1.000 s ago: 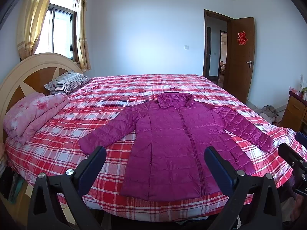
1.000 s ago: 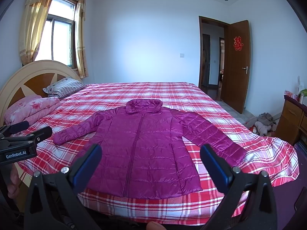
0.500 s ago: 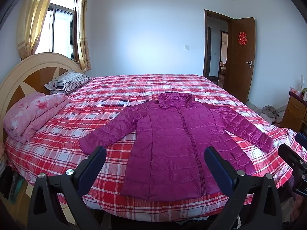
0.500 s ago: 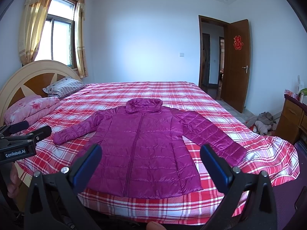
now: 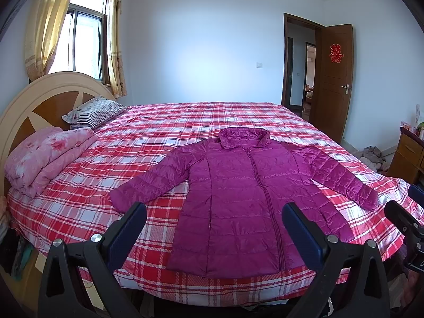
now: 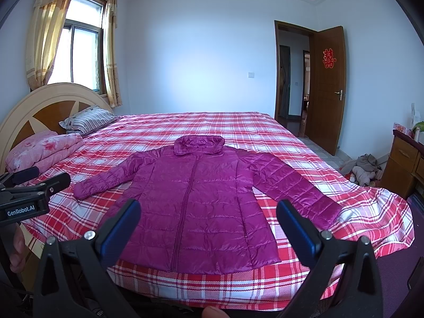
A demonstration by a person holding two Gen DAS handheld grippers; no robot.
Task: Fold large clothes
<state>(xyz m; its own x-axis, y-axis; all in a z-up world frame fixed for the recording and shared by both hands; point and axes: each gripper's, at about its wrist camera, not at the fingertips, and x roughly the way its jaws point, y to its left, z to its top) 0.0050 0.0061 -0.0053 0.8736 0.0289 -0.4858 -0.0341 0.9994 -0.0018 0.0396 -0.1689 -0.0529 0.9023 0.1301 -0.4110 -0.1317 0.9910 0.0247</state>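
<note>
Bedroom, pale walls, window (image 5: 84,45) upper left of frame, open door (image 5: 335,79) right. Bed (image 5: 185,122) under red plaid sheet fills the middle; striped pillow (image 5: 92,111) and folded pink quilt (image 5: 45,156) at left edge by the headboard.

Purple puffer jacket (image 5: 243,198) flat on the bed, front up, zipped, collar toward top of frame, hem toward bottom edge. Both sleeves spread out and down to either side; nothing folded yet.

Left gripper (image 5: 212,228) low in its frame, jaws spread wide, empty, short of the hem. Right gripper (image 6: 206,225) likewise spread, empty, hem centred between its fingers in the right wrist view. Left gripper body also visible at left edge of right wrist view, a hand partly seen below it.

Step, as judged: start of task, approach only, no contact with cloth.

Next move, as judged: reach in to a sleeve cuff or shoulder, pinch through the padded layers, carry sleeve across the chest. Slick puffy fabric likely to slip and spring back; bite deep, keep the lift low. Far collar end needs a long reach.
</note>
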